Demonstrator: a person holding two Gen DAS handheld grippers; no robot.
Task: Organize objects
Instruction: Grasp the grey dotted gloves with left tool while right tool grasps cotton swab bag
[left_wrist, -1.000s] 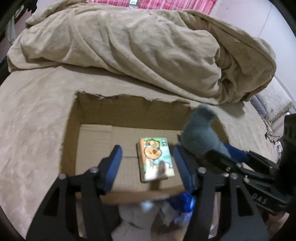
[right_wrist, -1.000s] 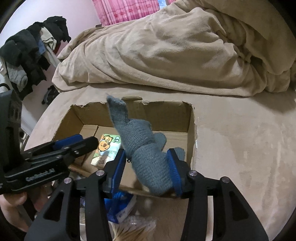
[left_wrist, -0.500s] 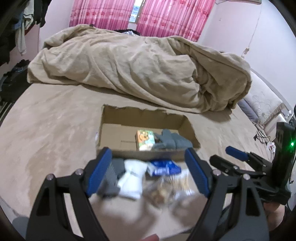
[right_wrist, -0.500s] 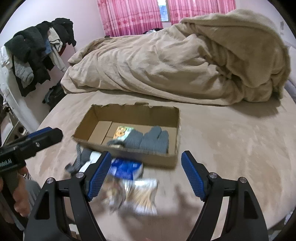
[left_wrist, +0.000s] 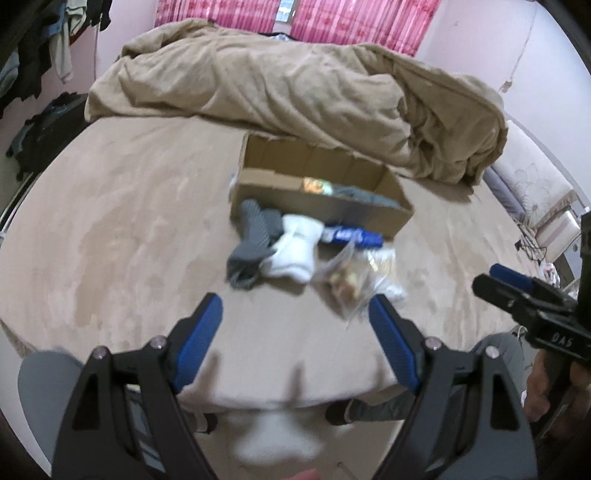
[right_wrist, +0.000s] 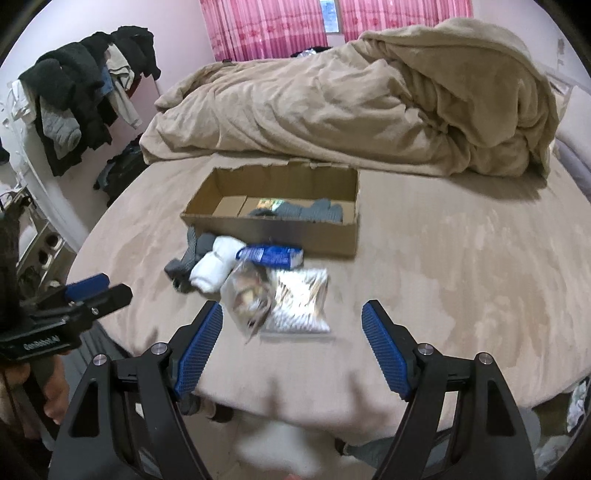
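home bedroom. wide bed (right_wrist: 461, 258) under tan plush cover, rumpled beige duvet (right_wrist: 351, 110) heaped at far side. pink curtains (right_wrist: 266, 29) over window on pink wall. dark clothes (right_wrist: 77, 96) piled on rack at left, bag on floor beneath. pale pillow (left_wrist: 528, 177) at bed's right edge.

Open brown cardboard box (right_wrist: 317, 236) holding grey knitted gloves (right_wrist: 314, 210) and a small illustrated packet (right_wrist: 269, 203); before it, grey sock (right_wrist: 186, 258), white sock (right_wrist: 216, 267), blue packet (right_wrist: 273, 255), 2 clear snack bags (right_wrist: 280, 299).
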